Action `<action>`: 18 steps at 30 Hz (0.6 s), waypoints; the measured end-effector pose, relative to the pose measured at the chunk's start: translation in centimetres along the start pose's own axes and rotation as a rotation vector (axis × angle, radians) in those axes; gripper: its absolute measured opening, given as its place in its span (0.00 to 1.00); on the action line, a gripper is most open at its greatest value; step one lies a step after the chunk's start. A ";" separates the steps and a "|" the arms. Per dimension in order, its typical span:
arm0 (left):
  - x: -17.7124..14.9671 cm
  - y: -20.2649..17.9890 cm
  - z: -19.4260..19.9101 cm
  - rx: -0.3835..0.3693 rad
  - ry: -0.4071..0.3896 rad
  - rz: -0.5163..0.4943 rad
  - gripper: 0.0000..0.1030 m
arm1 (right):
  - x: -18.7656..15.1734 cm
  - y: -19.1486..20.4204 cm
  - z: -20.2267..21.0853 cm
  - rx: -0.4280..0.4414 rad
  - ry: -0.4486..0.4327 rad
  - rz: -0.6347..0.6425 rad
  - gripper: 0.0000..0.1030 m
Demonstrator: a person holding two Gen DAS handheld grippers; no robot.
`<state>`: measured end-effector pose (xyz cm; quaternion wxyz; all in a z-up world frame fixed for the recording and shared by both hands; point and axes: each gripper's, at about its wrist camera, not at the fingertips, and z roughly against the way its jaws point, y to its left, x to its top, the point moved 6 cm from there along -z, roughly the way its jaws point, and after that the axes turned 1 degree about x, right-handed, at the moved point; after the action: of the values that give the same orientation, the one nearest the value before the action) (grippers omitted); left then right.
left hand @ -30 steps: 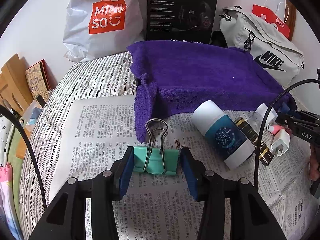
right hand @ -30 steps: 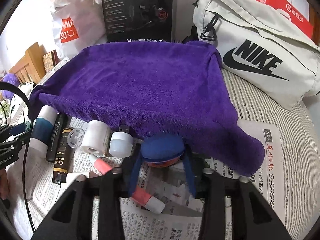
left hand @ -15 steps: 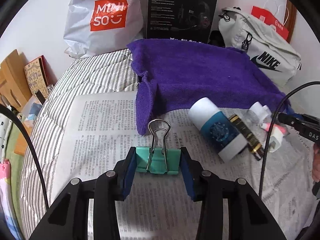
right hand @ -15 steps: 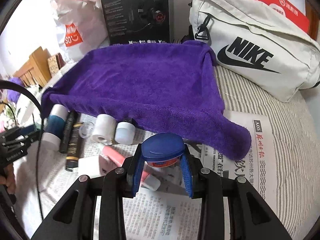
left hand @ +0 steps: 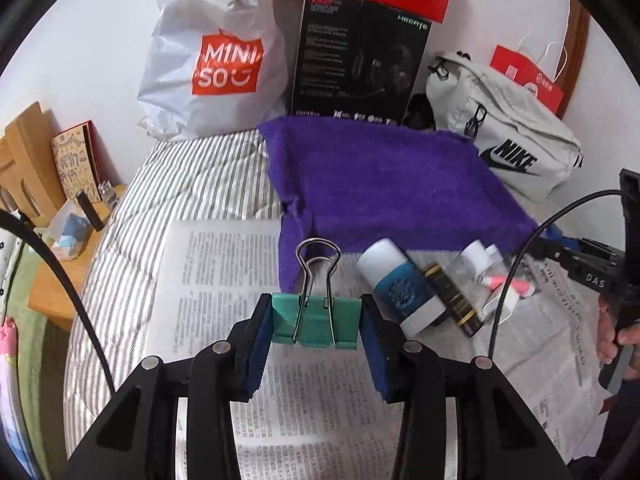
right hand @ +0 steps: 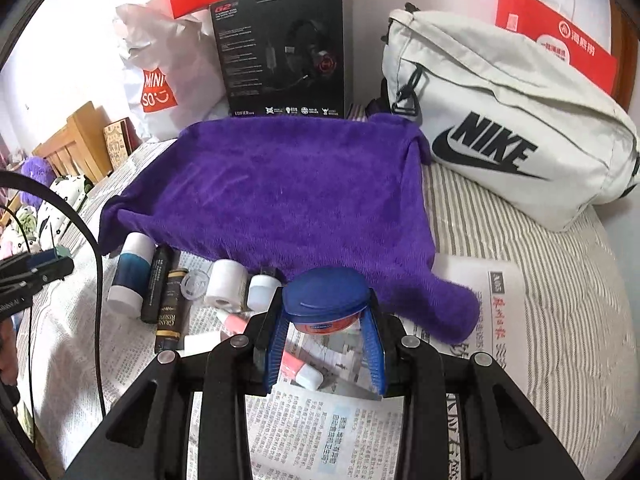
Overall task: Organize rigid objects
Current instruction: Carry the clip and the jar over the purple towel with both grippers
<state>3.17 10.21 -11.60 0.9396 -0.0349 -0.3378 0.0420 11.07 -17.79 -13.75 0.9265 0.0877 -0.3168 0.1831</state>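
— Where is the clip?

— The teal binder clip (left hand: 315,322) is clamped by its two ends between the blue pads of the left gripper (left hand: 316,344), wire handles pointing away, and it hangs clear above the newspaper (left hand: 216,264). Those jaws have just been closing onto it.

— And the other tongs?

— The right gripper (right hand: 326,338) is clenched on a small round jar with a blue lid (right hand: 325,298), lifted off the paper, just in front of the purple towel's (right hand: 280,192) near edge.

— What crowds them?

— A row along the towel's front edge: a white-and-blue tube (right hand: 130,272), two dark tubes (right hand: 170,308), a white roll (right hand: 226,283) and a small white jar (right hand: 262,286). Two pink-and-white sticks (right hand: 298,368) lie on the paper below the held jar.

— Open room?

— The towel's top is bare. Behind it a Hecate headset box (right hand: 280,52) stands, with a Miniso bag (left hand: 216,52) left of the box and a Nike bag (right hand: 500,152) right. Left of the clip, the newspaper gives way to striped bedding (left hand: 192,176) that runs to the mattress edge.
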 end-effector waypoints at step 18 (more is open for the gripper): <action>10.2 -2.1 -2.9 -0.038 -0.015 -0.052 0.39 | 8.5 -1.9 -1.8 0.007 -0.043 -0.024 0.34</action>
<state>12.98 9.02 -7.17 0.9369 -0.0439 -0.3465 0.0113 19.03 -16.58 -10.03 0.9214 0.0989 -0.3347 0.1710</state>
